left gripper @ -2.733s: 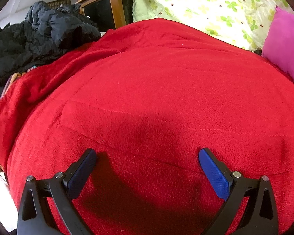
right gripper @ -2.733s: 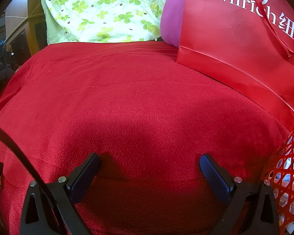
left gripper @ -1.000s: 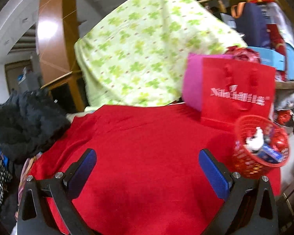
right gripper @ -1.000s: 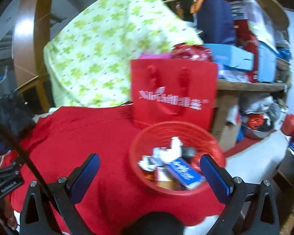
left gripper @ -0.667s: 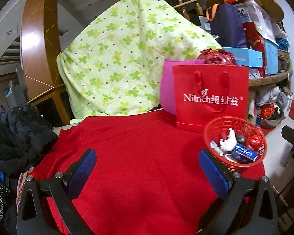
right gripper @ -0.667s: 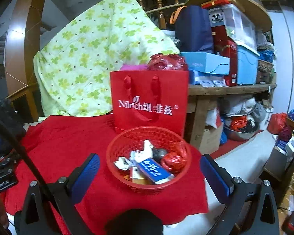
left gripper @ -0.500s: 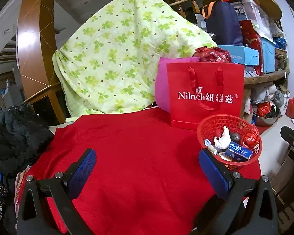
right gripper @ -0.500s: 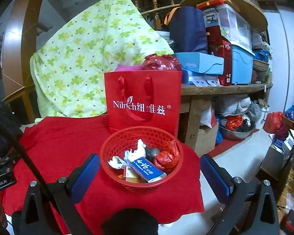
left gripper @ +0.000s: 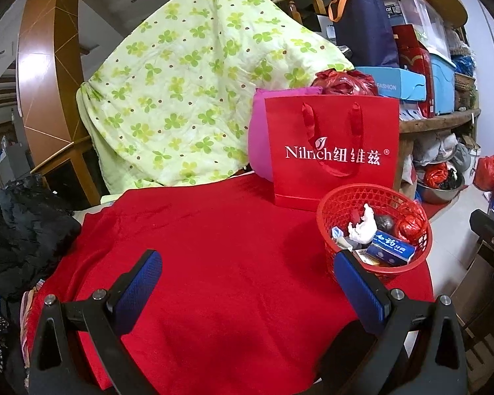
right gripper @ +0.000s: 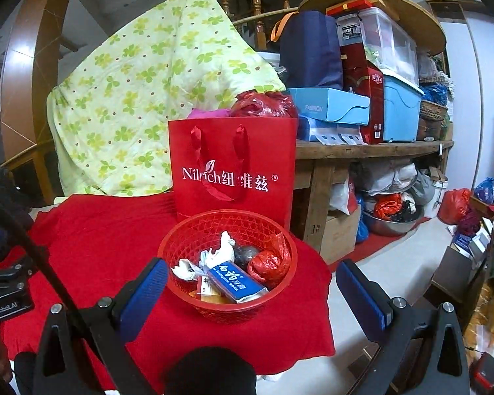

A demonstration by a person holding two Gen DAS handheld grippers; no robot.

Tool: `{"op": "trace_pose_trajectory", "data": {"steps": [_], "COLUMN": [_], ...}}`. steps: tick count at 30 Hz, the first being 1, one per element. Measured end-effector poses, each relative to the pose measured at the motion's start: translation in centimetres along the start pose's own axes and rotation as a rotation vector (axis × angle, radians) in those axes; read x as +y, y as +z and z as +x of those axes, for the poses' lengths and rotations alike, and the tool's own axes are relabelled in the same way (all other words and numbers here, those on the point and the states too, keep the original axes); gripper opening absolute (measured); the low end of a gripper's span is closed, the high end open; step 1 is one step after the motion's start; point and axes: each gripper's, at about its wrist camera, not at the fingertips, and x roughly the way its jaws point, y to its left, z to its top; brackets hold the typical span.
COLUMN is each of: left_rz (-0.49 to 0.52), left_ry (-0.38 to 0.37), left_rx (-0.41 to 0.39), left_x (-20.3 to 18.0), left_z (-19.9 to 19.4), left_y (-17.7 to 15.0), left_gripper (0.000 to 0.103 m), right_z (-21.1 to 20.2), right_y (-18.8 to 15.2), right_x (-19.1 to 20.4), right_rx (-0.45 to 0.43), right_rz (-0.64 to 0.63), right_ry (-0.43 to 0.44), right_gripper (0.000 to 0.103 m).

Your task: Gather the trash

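A red plastic basket [right gripper: 194, 230] [left gripper: 339, 204] stands on the red blanket [left gripper: 214, 247] near its right edge. It holds several pieces of trash: crumpled white paper [right gripper: 219, 250], a blue toothpaste box [right gripper: 235, 281], a crumpled red wrapper [right gripper: 268, 265] and a dark ball. My left gripper [left gripper: 247, 283] is open and empty, held back from the blanket, with the basket beside its right finger. My right gripper [right gripper: 252, 291] is open and empty too, raised in front of the basket.
A red paper gift bag [right gripper: 232, 168] stands just behind the basket, with a pink cushion [left gripper: 260, 138] and a green-patterned quilt [left gripper: 181, 105] behind it. Black clothing [left gripper: 19, 227] lies at the left. A cluttered wooden shelf [right gripper: 372, 146] and the floor are at the right.
Both grippers have drawn back and up from close over the blanket. The basket with its trash and the whole gift bag have come into view. Both stay open.
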Motion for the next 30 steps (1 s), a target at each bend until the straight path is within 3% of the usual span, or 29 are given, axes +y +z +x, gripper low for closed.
{"op": "trace_pose_trajectory", "data": {"steps": [30], "left_rz": [0.039], "left_ry": [-0.040], "left_rx": [-0.016], "left_x": [-0.68], "left_z": [-0.71], "left_y": [0.21], "left_gripper": [0.103], "right_z": [-0.29], "right_y": [-0.23], "right_x": [0.34], "right_rx": [0.007], "right_rz": [0.002], "right_ry": [0.037], "right_gripper": [0.103]}}
